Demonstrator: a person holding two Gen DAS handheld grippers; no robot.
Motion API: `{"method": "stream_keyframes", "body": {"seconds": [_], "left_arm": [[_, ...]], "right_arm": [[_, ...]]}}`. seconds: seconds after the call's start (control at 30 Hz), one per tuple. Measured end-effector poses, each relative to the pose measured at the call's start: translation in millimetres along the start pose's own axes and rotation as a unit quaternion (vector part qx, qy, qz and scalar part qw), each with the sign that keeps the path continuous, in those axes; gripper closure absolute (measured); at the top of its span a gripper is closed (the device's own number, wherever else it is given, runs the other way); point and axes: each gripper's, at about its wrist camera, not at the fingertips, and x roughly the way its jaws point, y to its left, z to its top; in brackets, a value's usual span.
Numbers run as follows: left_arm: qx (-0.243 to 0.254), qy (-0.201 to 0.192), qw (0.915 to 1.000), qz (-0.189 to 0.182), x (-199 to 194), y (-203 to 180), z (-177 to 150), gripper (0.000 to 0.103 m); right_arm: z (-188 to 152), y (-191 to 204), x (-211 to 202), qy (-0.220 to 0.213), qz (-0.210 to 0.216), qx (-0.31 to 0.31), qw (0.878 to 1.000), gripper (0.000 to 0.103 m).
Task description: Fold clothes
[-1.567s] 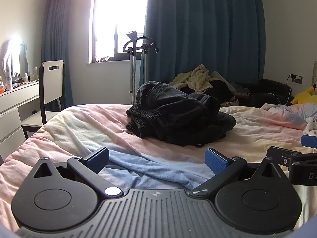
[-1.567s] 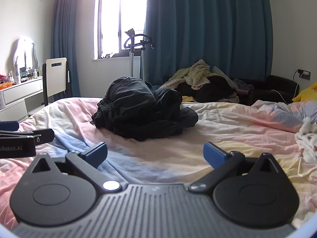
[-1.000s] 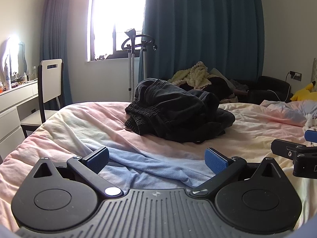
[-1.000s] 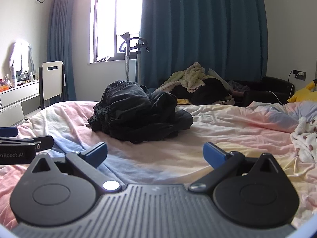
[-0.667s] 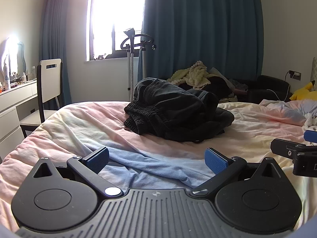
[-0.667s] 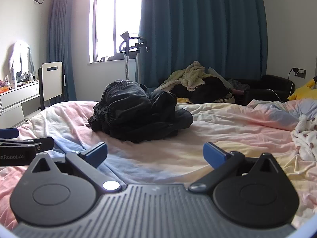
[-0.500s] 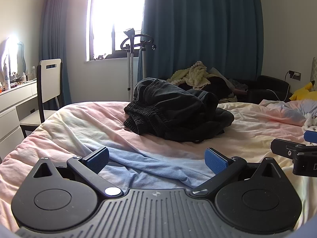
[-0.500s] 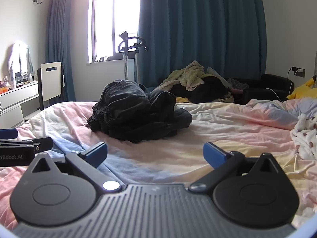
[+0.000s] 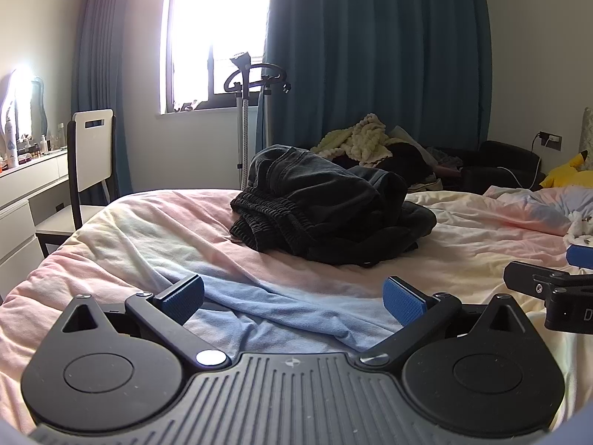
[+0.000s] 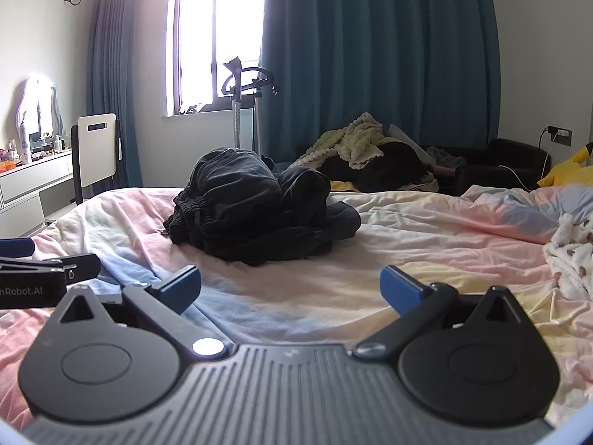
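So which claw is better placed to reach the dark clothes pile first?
Probably left. The dark clothes pile sits almost straight ahead of the open left claw, while from the open right claw it lies off to the left.

left gripper [image 10: 48,259] body: "nRobot.AI" (start cut off)

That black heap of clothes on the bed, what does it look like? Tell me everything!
The black heap of clothes is a crumpled, unfolded pile of dark fabric, faded charcoal on top. A ribbed, gathered band, maybe a waistband, bunches at its left side, and a flatter piece spreads out underneath to the right. It rests on the pastel bedsheet, in the middle of the bed. Nothing grips it: the left tongs and right tongs are both open, short of it.
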Motion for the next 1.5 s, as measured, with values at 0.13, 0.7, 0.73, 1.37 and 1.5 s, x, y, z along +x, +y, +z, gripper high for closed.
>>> {"method": "stream_keyframes", "body": {"seconds": [0.13, 0.7, 0.73, 1.37, 1.5], "left_arm": [[0.005, -0.004, 1.0, -0.004, -2.7, -3.4, -1.0, 0.0], [0.001, 0.006, 1.0, -0.003, -2.8, 1.7, 2.8, 0.0], [0.002, 0.006, 1.0, -0.003, -2.7, 1.4, 2.7, 0.0], [0.006, 0.012, 0.9999, 0.0, -1.0, -1.2, 2.2, 0.0], [0.007, 0.018, 0.9998, 0.011, 0.4, -1.1, 1.2, 0.0]], "right_arm": [[0.1, 0.3, 0.5, 0.003, 0.002, 0.0, 1.0, 0.0], [-0.9, 1.9, 2.2, 0.003, -0.001, 0.0, 1.0, 0.0], [-1.2, 2.1, 2.3, 0.003, -0.001, 0.0, 1.0, 0.0], [-4.7, -1.0, 4.5, 0.0, -0.006, 0.006, 1.0, 0.0], [-6.4, -1.9, 3.9, -0.004, -0.013, 0.014, 1.0, 0.0]]}}
